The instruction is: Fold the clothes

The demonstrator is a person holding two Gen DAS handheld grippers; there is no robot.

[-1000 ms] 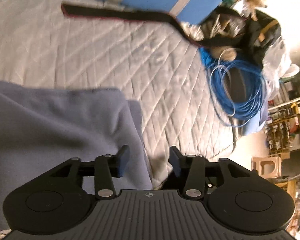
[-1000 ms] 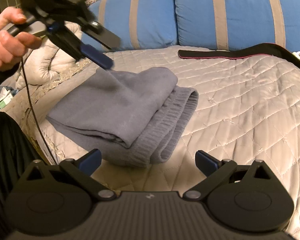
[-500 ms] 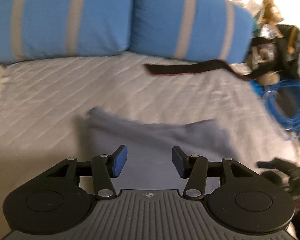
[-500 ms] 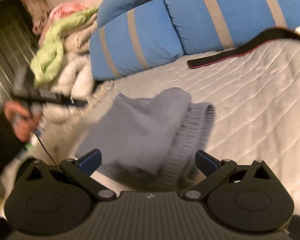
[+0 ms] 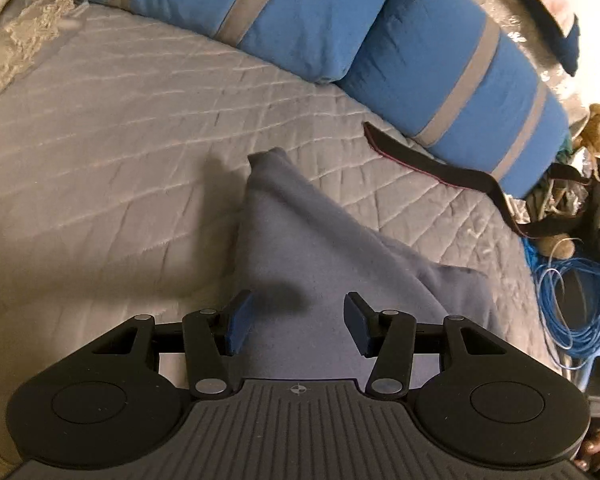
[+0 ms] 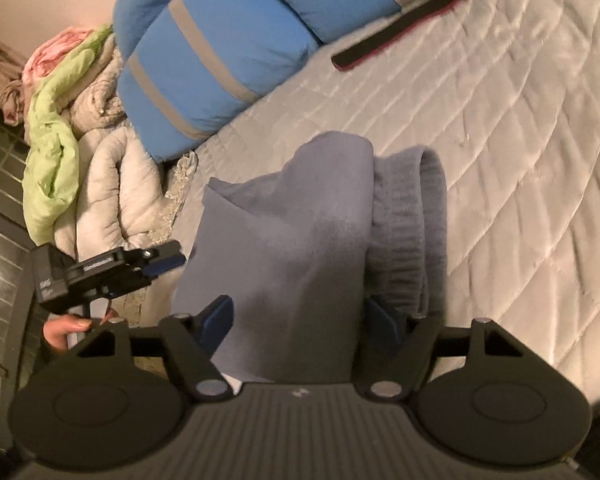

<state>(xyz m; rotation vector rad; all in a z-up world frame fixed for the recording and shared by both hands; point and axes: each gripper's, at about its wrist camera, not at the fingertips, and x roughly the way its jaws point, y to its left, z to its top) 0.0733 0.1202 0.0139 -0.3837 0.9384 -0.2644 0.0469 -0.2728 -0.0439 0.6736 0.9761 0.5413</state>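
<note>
Left tongs point(image 5: 296, 322): wide, empty, over the cloth.
Right tongs point(image 6: 300, 320): wide, straddling the bundle, not gripping.
Grey-blue soft fleece garment point(image 6: 284, 240): folded, frame centre, on quilted bed point(image 6: 500, 140).
Handling: light, floppy; take the ribbed hem point(image 6: 408, 216).

We look down along each gripper's fingers, close over the bed point(image 5: 100, 140). Both views face the blue pillows point(image 5: 300, 12) at its head and share the grey garment point(image 5: 300, 248), pillows and black strap point(image 6: 400, 36).
</note>
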